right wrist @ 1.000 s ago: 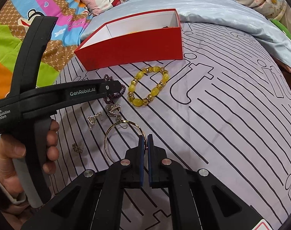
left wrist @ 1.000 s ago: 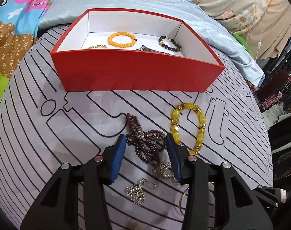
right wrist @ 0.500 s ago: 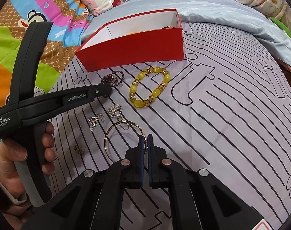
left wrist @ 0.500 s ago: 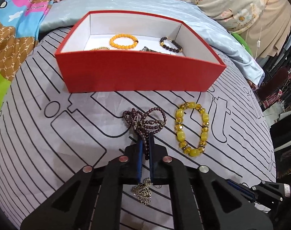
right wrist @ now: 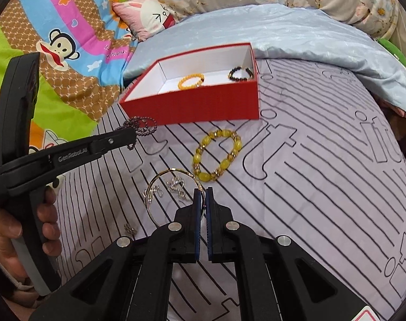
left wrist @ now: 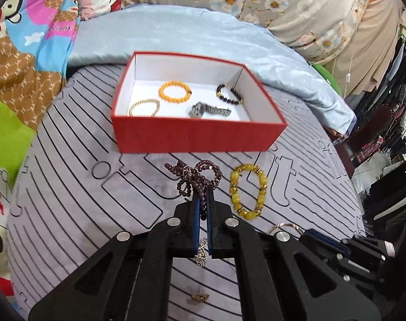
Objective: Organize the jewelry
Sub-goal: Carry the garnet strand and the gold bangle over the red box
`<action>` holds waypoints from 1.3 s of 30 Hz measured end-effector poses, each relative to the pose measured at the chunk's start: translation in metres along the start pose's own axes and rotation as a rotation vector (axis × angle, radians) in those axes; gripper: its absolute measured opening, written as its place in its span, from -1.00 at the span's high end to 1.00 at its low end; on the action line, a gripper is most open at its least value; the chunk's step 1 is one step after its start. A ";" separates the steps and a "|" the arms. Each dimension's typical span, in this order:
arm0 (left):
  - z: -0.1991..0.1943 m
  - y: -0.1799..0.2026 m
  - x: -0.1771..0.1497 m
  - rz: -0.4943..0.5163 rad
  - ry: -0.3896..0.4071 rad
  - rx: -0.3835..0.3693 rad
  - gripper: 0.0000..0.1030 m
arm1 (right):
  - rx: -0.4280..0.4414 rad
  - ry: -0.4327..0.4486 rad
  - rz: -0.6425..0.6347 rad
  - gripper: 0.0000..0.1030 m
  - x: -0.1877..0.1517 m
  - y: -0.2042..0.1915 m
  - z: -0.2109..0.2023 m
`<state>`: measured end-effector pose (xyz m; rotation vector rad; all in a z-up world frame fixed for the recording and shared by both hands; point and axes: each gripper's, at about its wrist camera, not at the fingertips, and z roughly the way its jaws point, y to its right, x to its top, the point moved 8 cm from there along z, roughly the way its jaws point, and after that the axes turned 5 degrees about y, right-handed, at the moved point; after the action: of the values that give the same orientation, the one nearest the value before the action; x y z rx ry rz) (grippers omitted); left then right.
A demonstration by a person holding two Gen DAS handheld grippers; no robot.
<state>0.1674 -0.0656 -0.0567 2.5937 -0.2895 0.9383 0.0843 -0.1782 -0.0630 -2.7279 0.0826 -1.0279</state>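
The left tongs (left wrist: 202, 195) are clamped on the purple bead string (left wrist: 196, 176), which hangs clear of the bed at about 7 o'clock of the red box (left wrist: 200, 137). The right tongs (right wrist: 202, 195) are pinched on the gold bangle (right wrist: 160, 187). Four pieces already lie in the box; the yellow bracelet (right wrist: 216, 156) and small silver charms (right wrist: 176, 186) remain on the striped bedcover (right wrist: 323, 187). The left tool reads "GenRobot.AI".
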 end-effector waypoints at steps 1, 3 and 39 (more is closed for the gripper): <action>-0.003 0.001 0.002 0.004 0.002 0.001 0.95 | 0.000 0.008 -0.002 0.95 0.004 0.000 -0.002; -0.010 0.001 0.007 0.000 0.010 -0.007 0.95 | 0.000 0.024 -0.005 0.95 0.010 0.000 -0.005; 0.075 -0.035 0.146 0.021 0.119 0.044 0.95 | -0.053 0.138 -0.032 0.95 0.183 0.026 0.107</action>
<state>0.3318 -0.0735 -0.0243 2.5658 -0.2670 1.1131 0.2936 -0.2074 -0.0293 -2.7097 0.0904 -1.2400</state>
